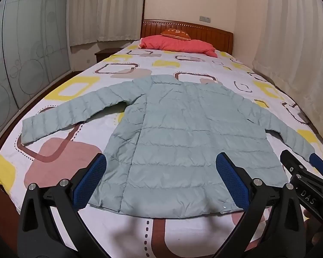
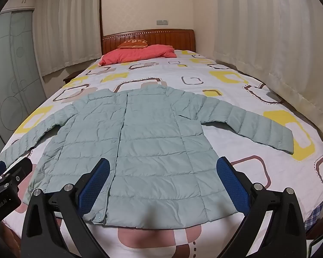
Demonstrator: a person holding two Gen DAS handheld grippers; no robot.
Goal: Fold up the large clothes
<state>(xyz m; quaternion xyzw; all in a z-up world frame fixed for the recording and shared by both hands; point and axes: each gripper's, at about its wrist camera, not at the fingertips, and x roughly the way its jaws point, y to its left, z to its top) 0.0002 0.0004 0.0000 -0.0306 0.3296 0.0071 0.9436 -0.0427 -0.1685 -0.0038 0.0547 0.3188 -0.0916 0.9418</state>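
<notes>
Now the pale mint puffer jacket lies flat on the bed, front up, its quilted shell stitched in horizontal bands and lightly crinkled. Both sleeves spread out to the sides, collar toward the wooden headboard, hem at the near edge. Under it, a smooth white sheet printed with rounded squares in yellow, brown and dusty pink. A coral quilt sits bunched at the far end. The left gripper hovers over the hem, jaws wide apart, blue dimpled pads empty. The right gripper does likewise, spread wide, holding nothing.
</notes>
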